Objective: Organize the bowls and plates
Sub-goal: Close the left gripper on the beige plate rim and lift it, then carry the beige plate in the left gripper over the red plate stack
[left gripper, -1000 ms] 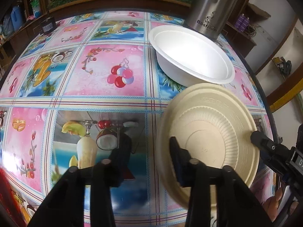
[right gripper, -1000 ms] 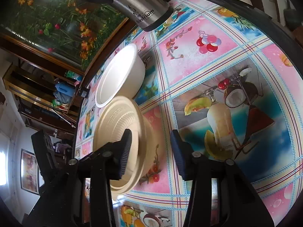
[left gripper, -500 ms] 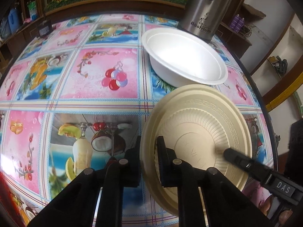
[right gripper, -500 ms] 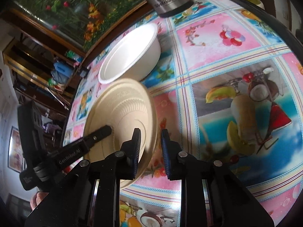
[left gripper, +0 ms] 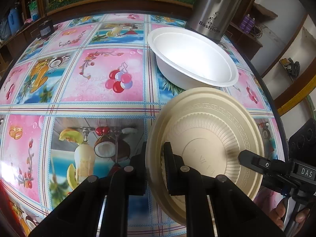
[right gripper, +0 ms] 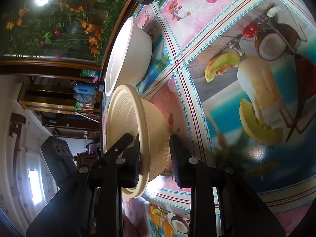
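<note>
A: What are the left tongs (left gripper: 155, 163) doing?
B: Pinching the beige bowl's (left gripper: 213, 138) rim at nine o'clock; it's sitting on the worktop (left gripper: 98, 106), at five o'clock of the white bowl (left gripper: 193, 59).
A: The right tongs (right gripper: 155, 158)?
B: Straddling its opposite rim; jaws have just been reopening, right pad clear.

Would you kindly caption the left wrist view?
Left claw pinches beige bowl rim beside white bowl.

Steel kettle (left gripper: 214, 9), fruit-print tablecloth (left gripper: 83, 90), flower mural (right gripper: 49, 29)
</note>
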Motion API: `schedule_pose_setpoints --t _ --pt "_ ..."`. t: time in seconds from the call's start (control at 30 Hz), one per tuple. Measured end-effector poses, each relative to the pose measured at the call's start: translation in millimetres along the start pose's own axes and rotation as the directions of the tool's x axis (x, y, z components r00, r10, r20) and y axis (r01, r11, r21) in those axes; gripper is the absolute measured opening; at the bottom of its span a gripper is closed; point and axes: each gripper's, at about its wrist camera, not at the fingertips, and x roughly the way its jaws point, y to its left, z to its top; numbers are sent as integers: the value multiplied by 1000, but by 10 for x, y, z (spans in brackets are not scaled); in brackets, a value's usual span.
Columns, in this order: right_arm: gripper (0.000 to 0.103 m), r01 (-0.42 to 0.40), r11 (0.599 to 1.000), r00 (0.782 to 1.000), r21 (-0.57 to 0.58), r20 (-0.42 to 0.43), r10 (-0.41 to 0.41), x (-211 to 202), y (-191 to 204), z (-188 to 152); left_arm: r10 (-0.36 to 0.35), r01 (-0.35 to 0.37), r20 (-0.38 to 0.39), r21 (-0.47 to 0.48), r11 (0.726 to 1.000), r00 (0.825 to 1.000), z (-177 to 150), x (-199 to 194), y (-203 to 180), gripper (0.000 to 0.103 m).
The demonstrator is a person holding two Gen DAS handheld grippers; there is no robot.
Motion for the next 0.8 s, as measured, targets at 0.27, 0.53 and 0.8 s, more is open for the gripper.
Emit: schedule_pose_setpoints --t 0.27,0.53,0.8 --pt "25 -7 999 1000 38 5 7 -52 -38 -53 -4 4 3 8 1000 1000 -10 -5 -27 13" --pt "16 123 988 989 -96 93 -114 -106 198 -128 22 -22 24 16 1000 999 -23 -57 -37 13" --pt "16 150 984 975 -97 180 -131 -154 241 -195 17 -17 6 7 1000 1000 -126 -59 15 13"
